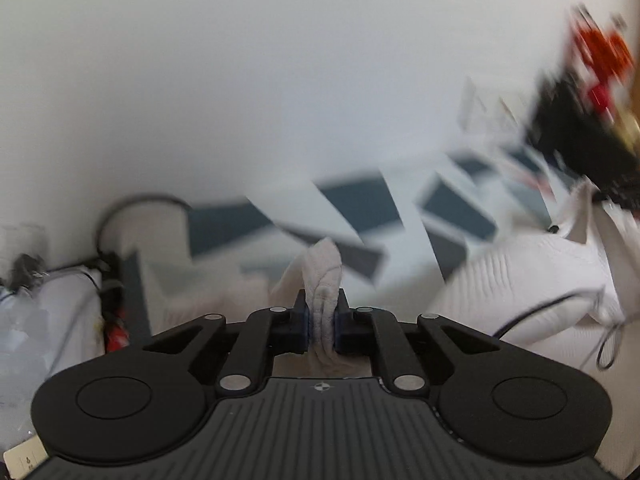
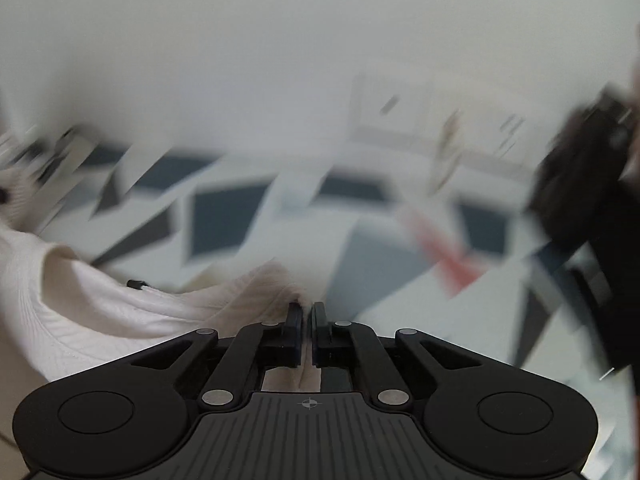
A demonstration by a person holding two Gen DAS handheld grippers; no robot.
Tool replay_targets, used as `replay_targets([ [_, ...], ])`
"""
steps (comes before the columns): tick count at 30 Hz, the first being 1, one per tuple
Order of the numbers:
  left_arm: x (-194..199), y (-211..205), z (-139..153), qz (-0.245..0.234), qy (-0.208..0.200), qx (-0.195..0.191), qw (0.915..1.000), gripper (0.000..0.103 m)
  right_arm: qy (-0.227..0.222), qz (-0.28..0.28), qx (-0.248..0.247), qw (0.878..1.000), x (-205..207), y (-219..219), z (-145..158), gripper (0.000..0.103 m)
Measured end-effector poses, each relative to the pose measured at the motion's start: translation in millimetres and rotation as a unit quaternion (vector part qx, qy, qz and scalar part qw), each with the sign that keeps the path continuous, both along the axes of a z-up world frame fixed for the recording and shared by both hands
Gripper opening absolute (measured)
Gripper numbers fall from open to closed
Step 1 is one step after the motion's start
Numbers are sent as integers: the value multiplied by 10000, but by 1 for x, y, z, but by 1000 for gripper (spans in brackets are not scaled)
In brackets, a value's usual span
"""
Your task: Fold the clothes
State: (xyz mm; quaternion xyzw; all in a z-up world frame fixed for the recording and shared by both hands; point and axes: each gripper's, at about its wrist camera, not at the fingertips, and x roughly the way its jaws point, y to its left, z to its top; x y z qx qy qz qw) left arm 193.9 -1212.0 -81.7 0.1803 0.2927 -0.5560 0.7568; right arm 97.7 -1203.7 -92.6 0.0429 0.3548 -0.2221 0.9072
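A white ribbed knit garment [image 1: 520, 280] is lifted off the surface and stretches between both grippers. My left gripper [image 1: 322, 312] is shut on a bunched fold of it; the cloth sticks up between the jaws. In the right wrist view the garment [image 2: 120, 308] hangs to the left, with a black drawstring tip [image 2: 136, 284] on it. My right gripper [image 2: 306, 316] is shut on a thin edge of the same garment. Both views are blurred by motion.
A surface with a white, dark blue and grey geometric pattern [image 1: 360, 208] lies beyond. Cables and a white bag [image 1: 60, 300] sit at the left. The other gripper, black with orange parts [image 1: 592, 80], is at the upper right. A white wall is behind.
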Motion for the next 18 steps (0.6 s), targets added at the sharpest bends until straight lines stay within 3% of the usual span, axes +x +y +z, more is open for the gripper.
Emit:
replay_targets([
  [2,1,-12,-1,117,-97,-111,9998,11,-209,-243,-431,9986,11,-10,13,3],
  [5,-3,-35,-19,186,-152,17,9997,11,-266,-418,-864,9950,32,-27,18,3],
  [10,-1,-57,-64,442,-89,438,9980,12,290,-283,-914,9950,74,-49,-18,3],
  [13,2,-60,-77,557,-72,584,9967,23,741,-149,-936,9927,96,-59,-47,3],
  [14,4,-60,-77,592,-93,612,9963,35,928,-108,-908,9915,102,-63,-57,3],
  [16,10,-59,-74,676,-90,627,9957,50,1247,-49,-787,9891,112,-71,-74,5],
  [18,19,-57,-69,744,-47,573,9956,52,1407,-118,-643,9879,117,-74,-83,13],
])
